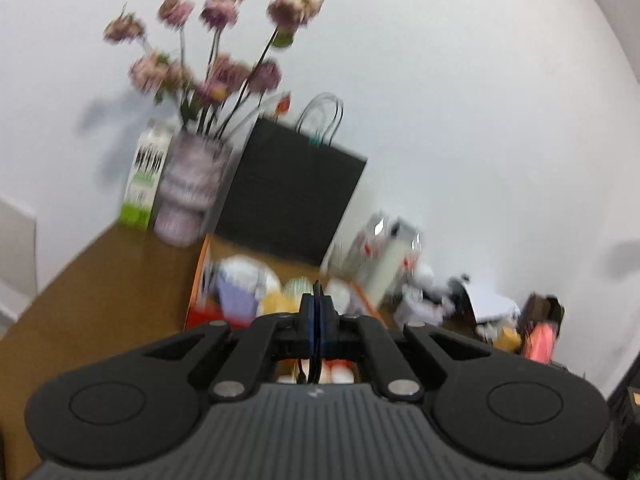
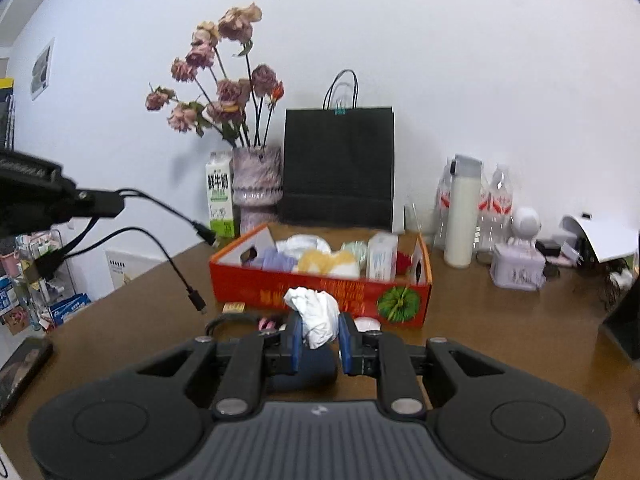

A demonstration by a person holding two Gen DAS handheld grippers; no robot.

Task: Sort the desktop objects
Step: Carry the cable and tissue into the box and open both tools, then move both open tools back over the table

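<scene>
The brown table (image 2: 500, 320) carries everything; toward its back edge, against the white wall, stands a black paper bag (image 2: 338, 168), with a vase of dried pink flowers (image 2: 256, 184) just left of it and a milk carton (image 2: 220, 200) left of the vase; in front of the bag sits the orange-red cardboard box (image 2: 320, 292), open-topped and crowded with small items — white, yellow and purple things, too blurred to name; right of the box, near the back edge, are a white bottle (image 2: 460, 220) and clear water bottles (image 2: 498, 204).

The right gripper (image 2: 319, 334) pinches a crumpled white tissue (image 2: 314, 316) between its blue pads, raised just in front of the box's near wall; the left gripper (image 1: 316, 320) is pressed together on a black cable (image 2: 160, 220) — its two plug ends dangle above the table's left side, clear of the wood.
</scene>
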